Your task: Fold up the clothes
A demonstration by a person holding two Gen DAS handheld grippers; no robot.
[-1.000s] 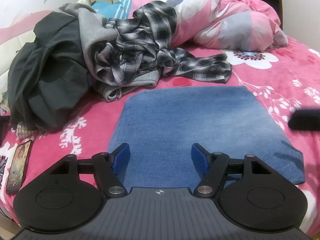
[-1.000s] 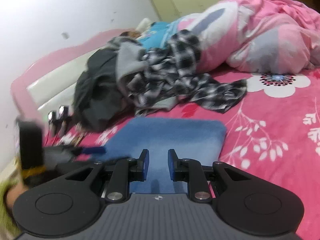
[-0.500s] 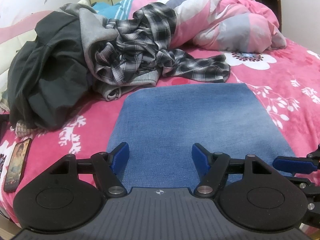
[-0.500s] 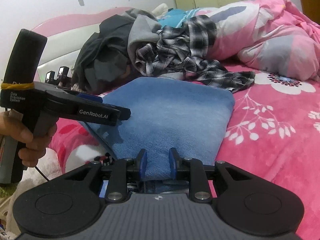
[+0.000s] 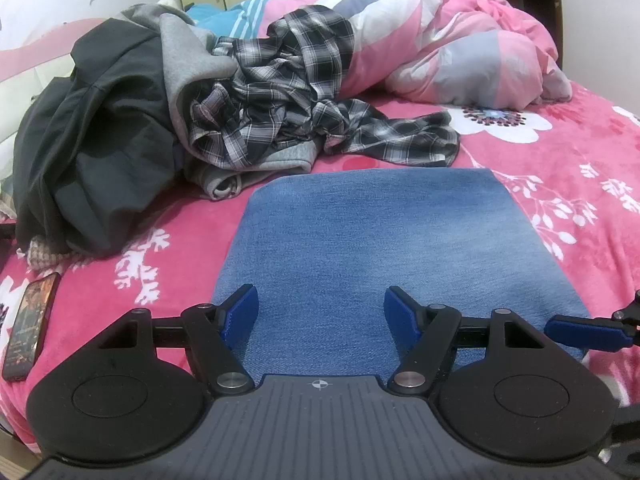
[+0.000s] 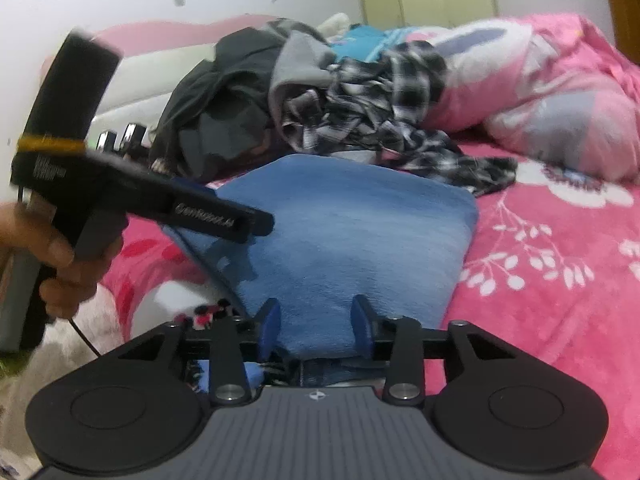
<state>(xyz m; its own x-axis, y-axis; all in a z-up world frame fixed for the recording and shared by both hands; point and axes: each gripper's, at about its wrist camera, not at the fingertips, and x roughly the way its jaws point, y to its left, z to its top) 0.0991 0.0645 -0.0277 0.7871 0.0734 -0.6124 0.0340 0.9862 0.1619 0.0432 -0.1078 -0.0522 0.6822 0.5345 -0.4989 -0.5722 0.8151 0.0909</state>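
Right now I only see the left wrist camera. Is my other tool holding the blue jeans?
Observer: The right tool has the near edge of the folded jeans between its fingers. I cannot tell if it is pinching.
Operator: Is my left tool touching them?
Observer: It looks like no. From the right wrist camera, the left tool hangs above the jeans' left part and throws a shadow on the cloth.

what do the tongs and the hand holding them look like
Both tongs are black, with two round discs, a ribbed grey deck and blue finger pads: left tongs, right tongs. From the right view, the left one has a pistol grip, white lettering, a yellow band and a thin black cable. The left hand is bare.
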